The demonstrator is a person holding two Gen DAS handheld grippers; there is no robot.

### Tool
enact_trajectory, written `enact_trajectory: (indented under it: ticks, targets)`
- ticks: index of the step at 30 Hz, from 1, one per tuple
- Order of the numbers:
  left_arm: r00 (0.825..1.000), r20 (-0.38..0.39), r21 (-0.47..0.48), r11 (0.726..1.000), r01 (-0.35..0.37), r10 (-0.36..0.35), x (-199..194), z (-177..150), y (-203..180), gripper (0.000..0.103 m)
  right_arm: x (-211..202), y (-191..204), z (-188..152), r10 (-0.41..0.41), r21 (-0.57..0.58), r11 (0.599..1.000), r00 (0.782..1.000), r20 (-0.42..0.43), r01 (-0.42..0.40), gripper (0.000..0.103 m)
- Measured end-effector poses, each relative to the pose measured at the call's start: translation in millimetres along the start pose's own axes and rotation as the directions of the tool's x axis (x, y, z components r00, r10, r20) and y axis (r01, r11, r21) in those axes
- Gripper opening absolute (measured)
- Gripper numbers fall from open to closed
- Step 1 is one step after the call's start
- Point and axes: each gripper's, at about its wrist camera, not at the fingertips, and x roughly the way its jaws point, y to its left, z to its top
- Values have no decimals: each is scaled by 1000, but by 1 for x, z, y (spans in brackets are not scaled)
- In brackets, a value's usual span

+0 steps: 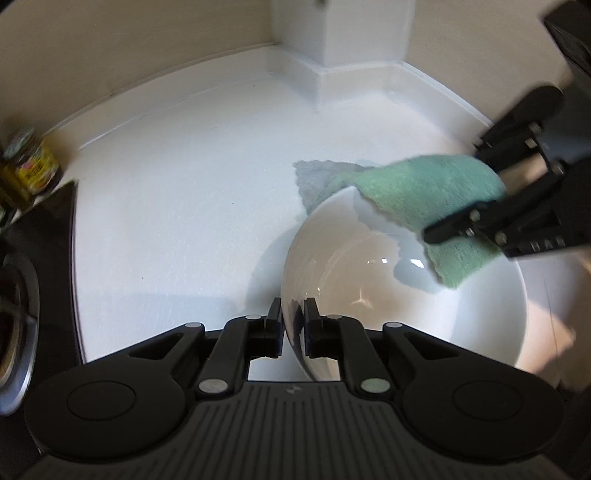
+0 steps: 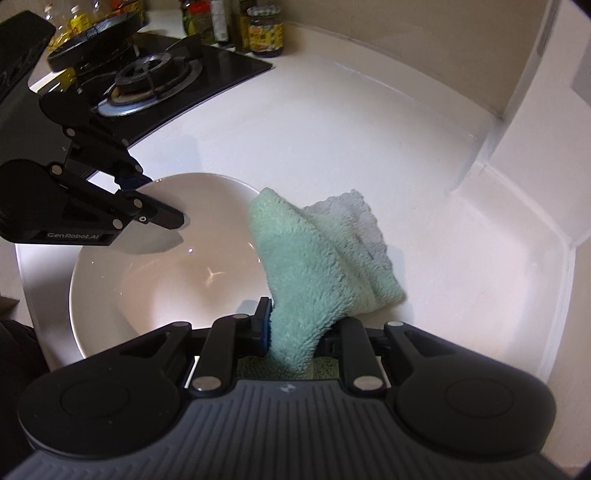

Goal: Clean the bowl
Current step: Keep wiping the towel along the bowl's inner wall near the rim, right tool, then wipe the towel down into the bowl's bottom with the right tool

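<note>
**A:** Right, nearest first: where does the left tool (image 1: 293, 325) stand?

**B:** Its jaws straddle the near rim of the white bowl (image 1: 369, 280), one finger outside and one inside, with a sliver of daylight on each side. I'd call it open around the rim, not pinching it. The bowl looks tipped, its left wall raised, though the fisheye may exaggerate that.

**A:** And the right tool (image 2: 295, 332)?

**B:** Clamped on a green microfibre cloth (image 2: 314, 266); the fabric bunches between the fingers and fans forward, draping over the bowl's far-right rim. A greyer corner lies beyond it on the white table (image 2: 369, 129).

**A:** So how should the wipe go?

**B:** I'd firm up the left hold before pressing, or the bowl may skate on that glossy surface. Then bring the cloth down into the basin, since most of it hangs over the edge just now, and sweep round the wall to the bottom. Keep the black fingers off the glaze; let only the fabric rub.

**A:** Anything farther back to mind?

**B:** A gas hob (image 2: 147, 81) and a row of jars (image 2: 264, 31) sit well apart, behind the left tool.
</note>
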Motion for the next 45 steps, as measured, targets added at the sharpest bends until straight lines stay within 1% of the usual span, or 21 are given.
enact_trajectory:
  ticks: [2,4,7,13,14,15,17,19,21,22,25,27,30,32,33,35,36,38,39,42,45]
  targets:
    - [1000,-15,54,998,12,-11,1,5,3,25,1,0,2,5,-11,1000,1000,-3,-5,15]
    - [999,-25,94,995,23,-21,3,11,4,25,3,0,3,6,-17,1000,1000,-3,-6,15]
    - [999,-35,152,988,26,-21,9,23,0,24,6,-2,1,14,4,1000,1000,11,-14,15]
    - [997,-58,192,980,56,-45,25,41,-4,24,8,-10,-5,47,60,997,997,55,-50,15]
    - [997,-60,195,979,59,-48,27,43,-5,23,6,-12,-7,54,77,995,996,71,-59,15]
    - [997,-62,191,980,64,-53,27,44,-5,18,5,-14,-9,56,89,994,995,83,-63,15]
    - [996,-65,172,982,76,-65,29,44,-4,17,-4,-19,-13,45,124,990,991,126,-60,15]
    - [996,-62,162,984,79,-70,30,44,-2,16,-14,-19,-15,24,135,990,987,156,-46,15]
    - [996,-53,158,984,77,-69,30,42,-2,16,-27,-15,-16,-10,137,990,981,194,-17,13]
    - [996,-49,154,985,79,-72,30,42,-2,17,-32,-14,-16,-25,138,990,977,210,-4,8]
    - [995,-41,131,987,90,-86,32,40,2,16,-54,-5,-12,-52,112,993,967,249,25,7]
    - [995,-34,117,988,97,-94,33,38,4,17,-70,1,-6,-27,67,998,964,266,10,7]
    - [995,-27,109,989,98,-95,31,36,7,18,-97,12,5,65,-9,998,956,287,-65,7]
    - [996,-30,105,991,88,-85,29,34,8,18,-109,21,12,131,-86,990,957,259,-113,7]
    - [996,-29,104,991,83,-81,28,33,9,18,-110,23,14,150,-108,986,959,239,-127,7]
    - [997,-19,96,992,80,-79,24,31,10,18,-100,33,18,198,-189,968,968,156,-168,7]
    - [997,-14,90,993,82,-81,23,30,12,18,-94,35,19,198,-198,965,971,131,-170,7]
    - [995,-8,74,993,95,-95,22,29,15,18,-69,41,27,169,-234,960,984,53,-152,7]
    - [995,-6,67,992,103,-102,23,30,17,18,-63,42,28,166,-242,958,986,35,-153,7]
    - [993,-2,57,991,119,-119,27,31,20,18,-40,46,39,204,-252,947,979,-16,-202,7]
    - [992,-1,58,991,124,-124,31,32,20,18,-24,51,43,189,-290,935,979,-79,-204,7]
